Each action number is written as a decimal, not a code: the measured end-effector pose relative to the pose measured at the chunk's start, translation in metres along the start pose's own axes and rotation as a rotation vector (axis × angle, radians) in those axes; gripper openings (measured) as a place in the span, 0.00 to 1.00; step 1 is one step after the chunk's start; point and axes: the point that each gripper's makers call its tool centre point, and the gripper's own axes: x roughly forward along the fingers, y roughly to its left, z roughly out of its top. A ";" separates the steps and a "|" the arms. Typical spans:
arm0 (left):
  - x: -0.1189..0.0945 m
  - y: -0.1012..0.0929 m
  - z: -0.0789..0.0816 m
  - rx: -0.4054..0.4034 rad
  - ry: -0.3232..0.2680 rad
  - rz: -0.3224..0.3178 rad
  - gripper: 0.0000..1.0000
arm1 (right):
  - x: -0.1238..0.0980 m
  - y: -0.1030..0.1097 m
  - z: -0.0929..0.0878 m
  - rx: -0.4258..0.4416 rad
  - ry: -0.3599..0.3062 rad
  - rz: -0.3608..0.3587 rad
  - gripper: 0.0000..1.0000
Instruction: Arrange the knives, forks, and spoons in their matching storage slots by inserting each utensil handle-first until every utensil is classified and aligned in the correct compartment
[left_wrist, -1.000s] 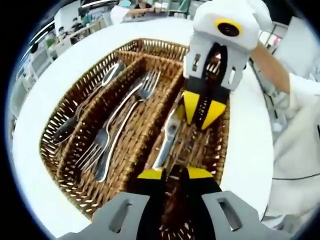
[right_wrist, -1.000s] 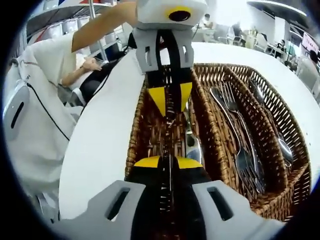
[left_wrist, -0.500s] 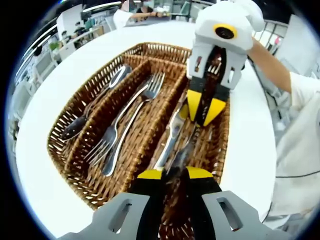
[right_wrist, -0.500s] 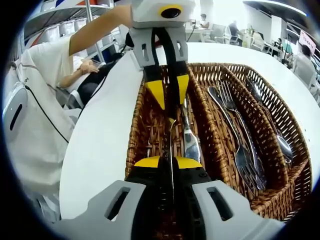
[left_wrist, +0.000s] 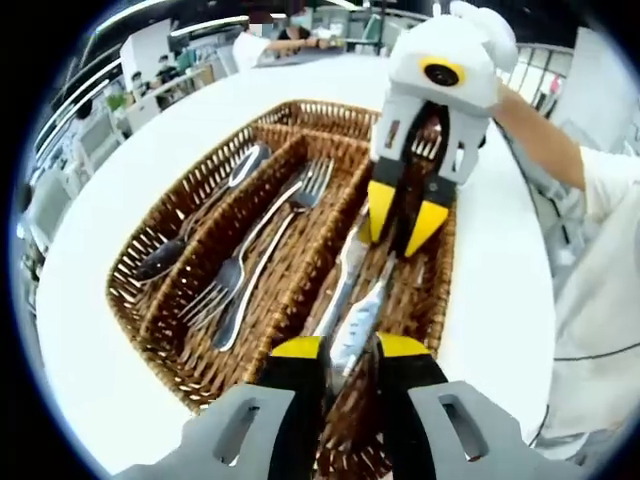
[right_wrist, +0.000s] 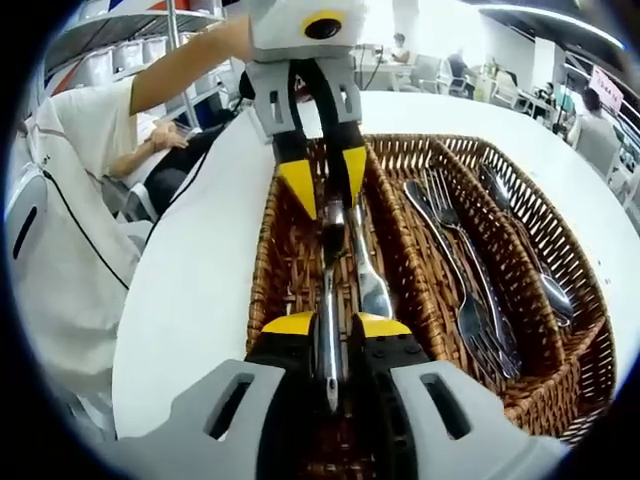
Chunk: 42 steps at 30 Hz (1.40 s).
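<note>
A brown wicker basket (left_wrist: 150, 250) with three long slots stands on a white table. A knife (left_wrist: 365, 315) hangs over the outer slot, held at both ends. My left gripper (left_wrist: 350, 347) is shut on one end, and my right gripper (left_wrist: 400, 225) grips the other from across the basket. In the right gripper view the same knife (right_wrist: 330, 300) runs from my right gripper (right_wrist: 337, 325) to the left gripper (right_wrist: 323, 185). A second knife (right_wrist: 372, 285) lies in that slot beneath it. Forks (left_wrist: 250, 260) fill the middle slot. Spoons (left_wrist: 190, 225) lie in the far one.
The round white table (left_wrist: 120, 170) spreads around the basket (right_wrist: 262, 270). A person's bare arm (left_wrist: 540, 140) and white shirt (right_wrist: 60, 230) are close beside the knife slot. Desks, chairs and other people fill the background.
The knife held between both grippers now sits higher and shows plainly between the jaws. Both views have shifted slightly; the forks and spoons lie as before.
</note>
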 end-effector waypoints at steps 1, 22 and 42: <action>0.000 0.000 0.001 -0.008 -0.016 -0.001 0.22 | -0.002 -0.001 0.001 0.004 -0.009 -0.009 0.16; -0.019 0.022 0.011 -0.045 -0.206 0.050 0.44 | -0.026 -0.012 0.018 0.006 -0.185 -0.088 0.18; -0.042 0.013 0.026 0.016 -0.416 0.249 1.00 | -0.045 -0.003 0.024 -0.004 -0.315 -0.183 0.57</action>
